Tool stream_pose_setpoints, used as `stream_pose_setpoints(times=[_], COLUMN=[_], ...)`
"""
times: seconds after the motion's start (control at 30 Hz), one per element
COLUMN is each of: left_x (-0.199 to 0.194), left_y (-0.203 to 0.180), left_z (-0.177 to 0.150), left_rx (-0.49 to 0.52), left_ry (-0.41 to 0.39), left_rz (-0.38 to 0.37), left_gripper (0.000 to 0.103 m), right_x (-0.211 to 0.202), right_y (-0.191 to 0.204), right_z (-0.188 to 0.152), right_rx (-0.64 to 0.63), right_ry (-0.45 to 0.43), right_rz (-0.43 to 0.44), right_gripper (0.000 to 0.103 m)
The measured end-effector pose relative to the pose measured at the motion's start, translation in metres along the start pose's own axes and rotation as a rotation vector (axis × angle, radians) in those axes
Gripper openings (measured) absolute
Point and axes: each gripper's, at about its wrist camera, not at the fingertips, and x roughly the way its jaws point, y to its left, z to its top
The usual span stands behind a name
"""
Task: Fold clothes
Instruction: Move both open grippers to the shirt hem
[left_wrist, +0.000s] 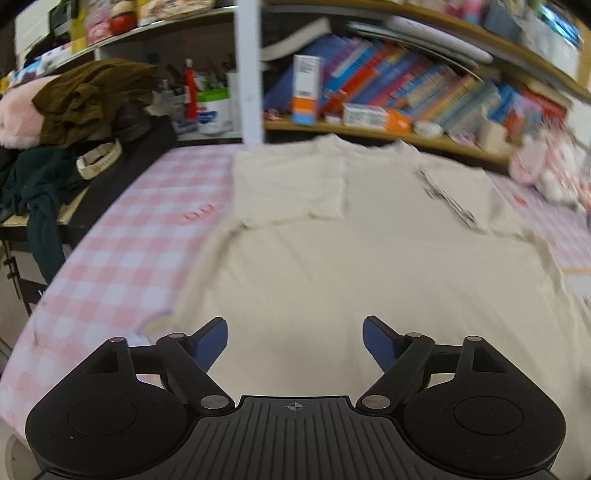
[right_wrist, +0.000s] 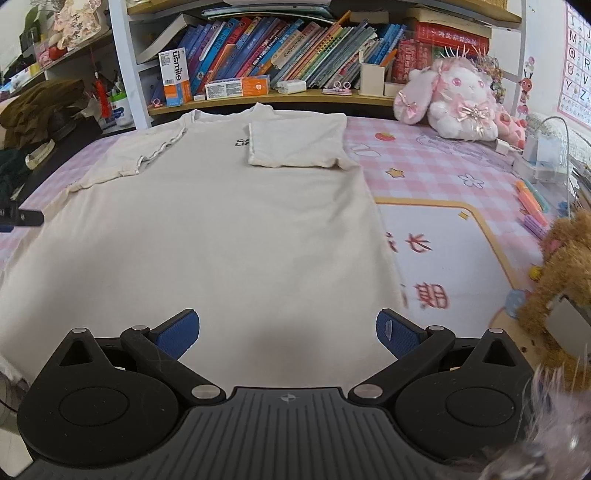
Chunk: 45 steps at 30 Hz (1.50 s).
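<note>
A cream T-shirt (right_wrist: 207, 229) lies flat on a pink checked cover (right_wrist: 424, 162), both sleeves folded in over the chest, its collar toward the bookshelf (right_wrist: 280, 48) at 12 o'clock. In the right wrist view the shirt's right edge runs from 1 o'clock down toward 4 o'clock, with open printed cover beyond it; a brown plush toy (right_wrist: 565, 280) crowds the 3 o'clock margin and a pink-and-white plush rabbit (right_wrist: 458, 99) sits at 1 o'clock. The right gripper (right_wrist: 288, 332) hovers over the shirt's lower part, blue pads spread wide, nothing between them. In the blurred left wrist view the left gripper (left_wrist: 294, 341) is likewise spread and empty over the hem area, bare checked cover open at 9 o'clock. A heap of dark clothes (left_wrist: 85, 99) fills the 10 o'clock corner.
</note>
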Motion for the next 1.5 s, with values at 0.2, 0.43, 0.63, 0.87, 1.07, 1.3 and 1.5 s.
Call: stream_pose_setpoints(times=[0.2, 0.43, 0.63, 0.87, 1.07, 1.3, 1.5], left_x=[-0.014, -0.027, -0.033, -0.034, -0.034, -0.036, -0.038], left_y=[-0.028, -0.043, -0.046, -0.042, -0.034, -0.027, -0.019], left_z=[-0.024, -0.031, -0.037, -0.047, -0.057, -0.060, -0.064], left_rx=[0.030, 0.051, 0.061, 0.053, 0.042, 0.021, -0.004], left_ry=[0.037, 0.034, 0.044, 0.070, 0.089, 0.100, 0.110], left_rz=[0.013, 0.027, 0.047, 0.077, 0.118, 0.138, 0.156], left_gripper=[0.089, 0.089, 0.089, 0.089, 0.090, 0.091, 0.091], right_x=[-0.012, -0.026, -0.031, -0.033, -0.032, -0.031, -0.033], right_y=[-0.018, -0.031, -0.044, -0.057, -0.069, -0.075, -0.080], right_z=[-0.012, -0.023, -0.026, -0.030, -0.031, -0.033, -0.036], right_rx=[-0.003, 0.017, 0.051, 0.071, 0.086, 0.095, 0.107], right_ry=[0.001, -0.020, -0.026, -0.018, 0.006, 0.017, 0.025], right_rz=[0.019, 0.019, -0.001, -0.036, -0.072, -0.085, -0.088], right_gripper=[0.103, 0.103, 0.103, 0.102, 0.091, 0.085, 0.085])
